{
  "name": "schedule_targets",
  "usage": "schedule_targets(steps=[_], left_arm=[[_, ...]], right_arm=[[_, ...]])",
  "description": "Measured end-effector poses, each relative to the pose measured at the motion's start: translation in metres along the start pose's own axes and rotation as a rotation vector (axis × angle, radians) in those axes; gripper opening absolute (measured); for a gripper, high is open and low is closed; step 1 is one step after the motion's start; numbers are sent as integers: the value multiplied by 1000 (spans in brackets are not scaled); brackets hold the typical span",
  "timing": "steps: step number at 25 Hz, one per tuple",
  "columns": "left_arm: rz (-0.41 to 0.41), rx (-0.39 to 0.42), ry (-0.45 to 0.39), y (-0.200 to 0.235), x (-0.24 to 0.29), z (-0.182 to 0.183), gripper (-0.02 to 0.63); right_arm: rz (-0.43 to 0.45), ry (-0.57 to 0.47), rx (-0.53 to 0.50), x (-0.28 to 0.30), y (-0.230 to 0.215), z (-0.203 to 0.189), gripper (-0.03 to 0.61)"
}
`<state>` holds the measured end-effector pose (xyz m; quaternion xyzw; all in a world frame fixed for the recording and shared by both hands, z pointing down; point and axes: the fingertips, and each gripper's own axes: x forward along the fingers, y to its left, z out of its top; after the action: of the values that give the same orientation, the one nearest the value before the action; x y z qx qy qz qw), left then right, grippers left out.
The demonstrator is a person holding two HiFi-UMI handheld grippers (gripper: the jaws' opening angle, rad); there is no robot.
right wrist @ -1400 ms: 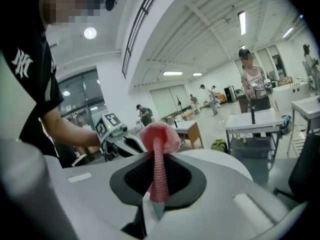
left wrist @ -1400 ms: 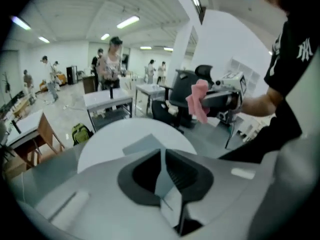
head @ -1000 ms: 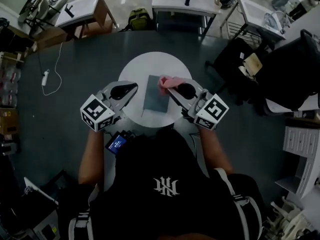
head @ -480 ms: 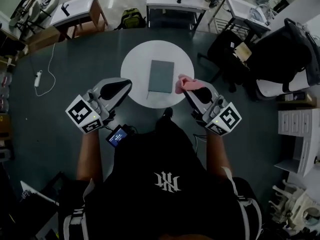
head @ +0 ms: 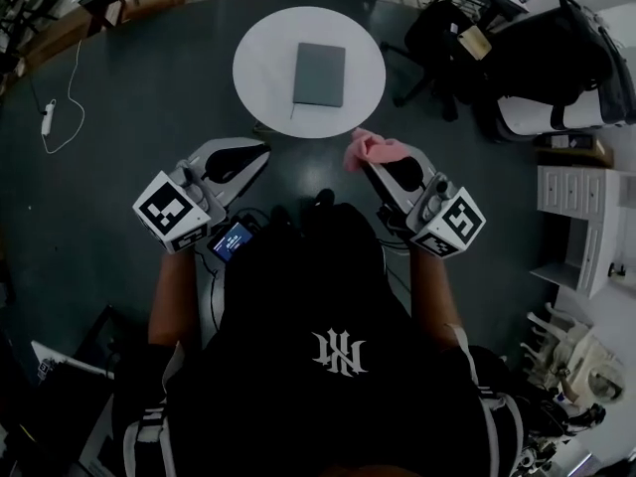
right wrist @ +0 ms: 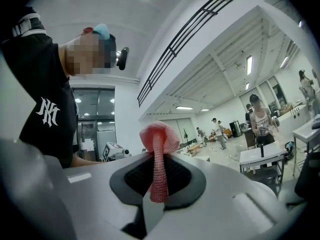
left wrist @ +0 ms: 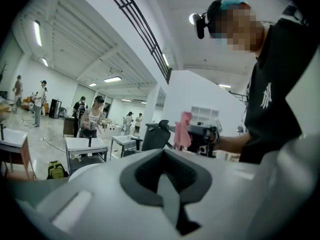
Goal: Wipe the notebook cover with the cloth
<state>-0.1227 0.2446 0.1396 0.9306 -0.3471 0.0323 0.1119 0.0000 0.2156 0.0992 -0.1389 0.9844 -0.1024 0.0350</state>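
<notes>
A grey notebook [head: 319, 75] lies closed on the small round white table [head: 262, 68], far ahead of both grippers. My right gripper [head: 366, 157] is shut on a pink cloth [head: 373, 148], which bunches above its jaws; the cloth [right wrist: 158, 154] runs down between them in the right gripper view. Pulled back near my body on the left, my left gripper [head: 260, 154] is shut with nothing in it. In the left gripper view its jaws [left wrist: 165, 191] meet with no gap, and the cloth [left wrist: 183, 130] shows beyond them in the other gripper.
The white table stands on a dark round floor mat [head: 129, 117]. A black office chair [head: 447, 38] stands right of it. A power strip with a white cable [head: 50, 117] lies at the left. White drawers [head: 576, 227] are at the right. Several people stand far off in the hall.
Both grippers have drawn back from the round table toward my body. The right one carried the pink cloth off the notebook. The view has shifted, so the table sits farther up.
</notes>
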Motion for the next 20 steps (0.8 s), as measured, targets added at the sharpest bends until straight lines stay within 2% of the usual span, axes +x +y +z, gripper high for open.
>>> schedule_targets(steps=[3, 7, 12, 16, 20], left_arm=[[6, 4, 41, -26, 6, -10, 3], [14, 31, 29, -55, 11, -9, 2], [49, 26, 53, -104, 25, -12, 0], [63, 53, 99, -143, 43, -24, 0], [78, 64, 91, -171, 53, -40, 0]], right_arm=[[34, 18, -2, -8, 17, -5, 34], [105, -11, 51, -16, 38, -9, 33], [165, -17, 45, -51, 68, -10, 32], [163, -23, 49, -95, 79, -18, 32], [152, -34, 70, -132, 87, -32, 32]])
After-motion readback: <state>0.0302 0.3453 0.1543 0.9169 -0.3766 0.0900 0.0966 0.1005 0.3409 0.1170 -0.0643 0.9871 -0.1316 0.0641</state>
